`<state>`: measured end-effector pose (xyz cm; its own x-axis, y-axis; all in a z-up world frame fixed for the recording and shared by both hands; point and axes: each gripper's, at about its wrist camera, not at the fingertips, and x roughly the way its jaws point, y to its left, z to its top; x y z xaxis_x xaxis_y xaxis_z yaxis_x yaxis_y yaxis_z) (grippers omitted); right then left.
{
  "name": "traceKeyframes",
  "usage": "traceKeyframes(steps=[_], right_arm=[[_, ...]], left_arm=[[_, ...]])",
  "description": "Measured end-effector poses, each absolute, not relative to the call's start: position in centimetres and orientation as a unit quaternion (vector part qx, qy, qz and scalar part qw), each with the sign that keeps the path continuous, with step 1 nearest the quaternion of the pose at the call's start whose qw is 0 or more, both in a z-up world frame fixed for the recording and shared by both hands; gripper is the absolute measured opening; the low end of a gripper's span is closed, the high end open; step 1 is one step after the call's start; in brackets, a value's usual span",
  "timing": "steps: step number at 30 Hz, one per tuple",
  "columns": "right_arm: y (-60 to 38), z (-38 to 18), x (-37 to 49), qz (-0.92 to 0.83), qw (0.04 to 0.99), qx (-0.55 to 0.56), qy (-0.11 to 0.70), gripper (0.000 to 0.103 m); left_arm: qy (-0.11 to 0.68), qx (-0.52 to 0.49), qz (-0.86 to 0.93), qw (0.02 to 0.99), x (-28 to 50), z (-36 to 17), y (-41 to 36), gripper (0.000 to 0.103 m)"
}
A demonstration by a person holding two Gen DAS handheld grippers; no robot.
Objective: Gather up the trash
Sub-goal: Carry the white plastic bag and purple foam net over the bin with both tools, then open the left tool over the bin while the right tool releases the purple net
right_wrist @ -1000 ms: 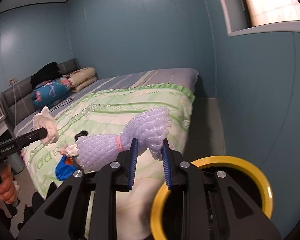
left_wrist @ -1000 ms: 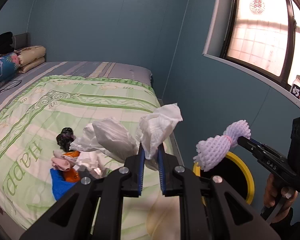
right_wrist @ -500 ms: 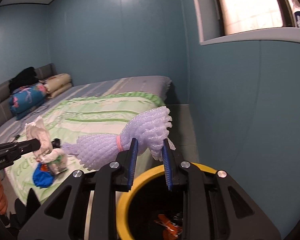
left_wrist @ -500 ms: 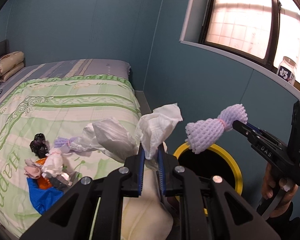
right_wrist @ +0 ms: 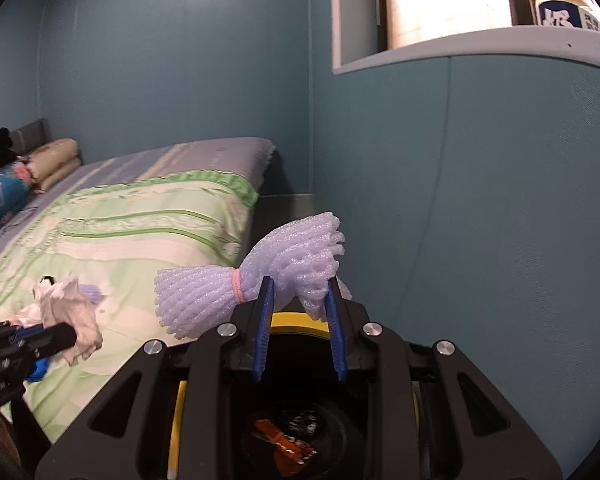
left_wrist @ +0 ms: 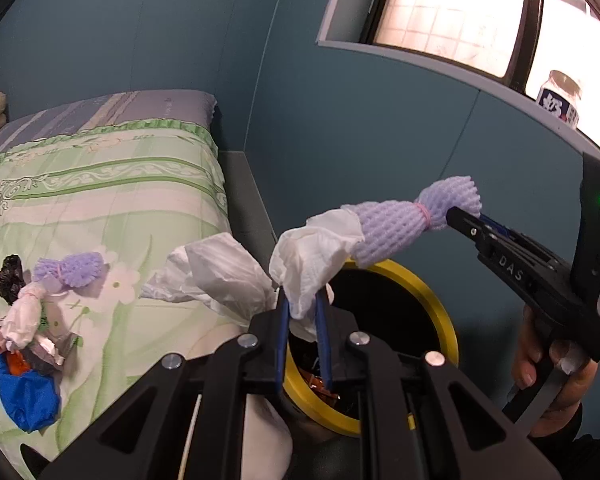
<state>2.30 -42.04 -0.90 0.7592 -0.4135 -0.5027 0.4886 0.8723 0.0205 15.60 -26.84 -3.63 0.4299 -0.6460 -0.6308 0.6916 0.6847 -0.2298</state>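
Note:
My left gripper (left_wrist: 302, 300) is shut on a crumpled white tissue (left_wrist: 312, 256) and holds it over the near rim of the yellow-rimmed black bin (left_wrist: 440, 304). My right gripper (right_wrist: 300, 292) is shut on a purple foam net (right_wrist: 260, 276) tied with a pink band, held above the bin (right_wrist: 292, 320). The net also shows in the left wrist view (left_wrist: 400, 224), and the tissue in the right wrist view (right_wrist: 72, 316). Orange wrappers (right_wrist: 288, 444) lie inside the bin. A pile of trash (left_wrist: 32, 320) with another purple net (left_wrist: 72, 268) lies on the green quilt.
The bed (left_wrist: 100, 184) with the green quilt is on the left; the bin stands between it and the blue wall (left_wrist: 380, 120). A jar (left_wrist: 560, 96) stands on the window sill above. Pillows (right_wrist: 28, 172) lie at the bed's far end.
Both grippers have swung right, toward the bin, carrying the tissue and the foam net. The bin now lies directly below both; the trash pile has slid to the left edge.

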Motion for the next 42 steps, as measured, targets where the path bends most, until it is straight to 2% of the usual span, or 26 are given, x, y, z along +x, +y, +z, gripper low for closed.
traceKeyframes(steps=[13,18,20,21,22,27,31,42], right_arm=[[-42.6,-2.1,2.6,-0.289,0.921,0.036,0.259,0.028],[-43.1,-2.2,2.5,-0.291,0.919,0.042,0.262,0.034],[-43.0,-2.2,2.3,-0.29,0.919,0.044,0.263,0.037],[-43.0,-2.2,2.1,-0.288,0.919,0.046,0.264,0.039],[-42.9,-2.2,2.0,-0.287,0.92,0.049,0.263,0.04],[-43.1,-1.9,2.1,-0.288,0.92,0.053,0.26,0.049],[-43.3,-1.7,2.0,-0.29,0.92,0.057,0.256,0.055],[-42.1,0.7,1.3,-0.247,0.945,0.077,0.202,0.062]], left_arm=[[0.404,0.051,-0.43,0.806,14.5,-7.6,-30.2,0.012],[0.394,0.058,-0.447,0.801,13.7,-7.8,-30.3,0.013],[0.389,0.057,-0.451,0.801,13.5,-7.6,-30.3,0.022],[0.388,0.054,-0.453,0.801,13.4,-7.5,-30.1,0.032],[0.384,0.051,-0.453,0.803,13.3,-7.4,-29.9,0.037],[0.372,0.049,-0.454,0.808,13.1,-6.9,-29.3,0.054],[0.365,0.046,-0.45,0.813,13.1,-6.5,-28.6,0.059],[0.338,0.025,-0.399,0.852,14.9,-4.2,-23.7,0.074]])
